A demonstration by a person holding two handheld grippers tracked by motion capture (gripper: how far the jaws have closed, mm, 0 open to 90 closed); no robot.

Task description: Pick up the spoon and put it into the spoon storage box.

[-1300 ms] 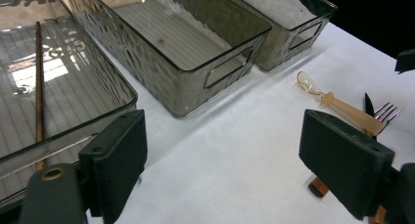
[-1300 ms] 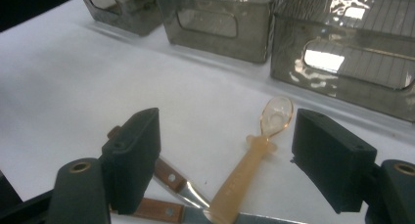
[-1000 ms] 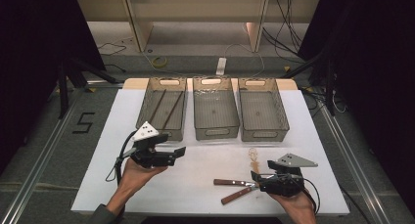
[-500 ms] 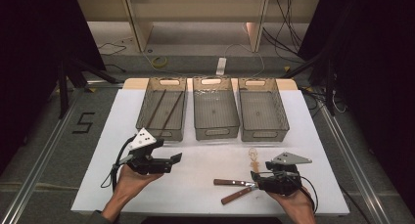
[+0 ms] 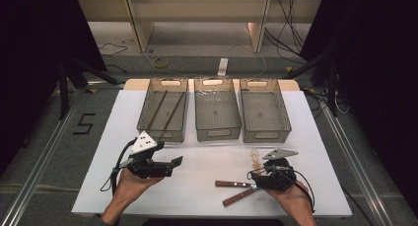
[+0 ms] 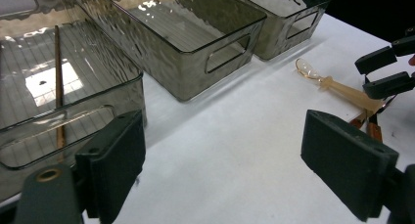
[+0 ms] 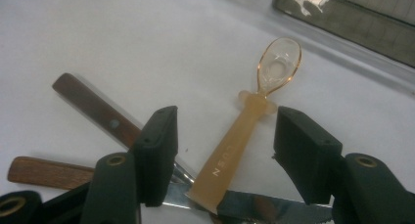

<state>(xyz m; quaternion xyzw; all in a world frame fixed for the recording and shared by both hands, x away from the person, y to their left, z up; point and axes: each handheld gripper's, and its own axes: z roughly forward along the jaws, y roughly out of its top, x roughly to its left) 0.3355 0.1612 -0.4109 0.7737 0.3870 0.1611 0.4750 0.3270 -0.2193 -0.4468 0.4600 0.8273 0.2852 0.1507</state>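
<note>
The amber plastic spoon (image 7: 247,131) lies flat on the white table (image 5: 207,186), its handle running between the right gripper (image 7: 222,145)'s parted jaws, neither of which seems to touch it, though the handle's near end is hard to judge. That end rests on the blade of a wooden-handled knife (image 7: 93,109), and a second wooden-handled knife (image 7: 46,172) lies just beside. The left gripper (image 5: 172,163) is held above bare table, well apart from the spoon, jaws wide apart and holding nothing. The table stands on a grey floor with cables and wooden furniture legs beyond. At its far edge sit three clear bins in a row: the left bin (image 5: 148,112) holds two chopsticks (image 5: 165,116), while the middle bin (image 5: 217,130) and right bin (image 5: 283,112) are empty.
</note>
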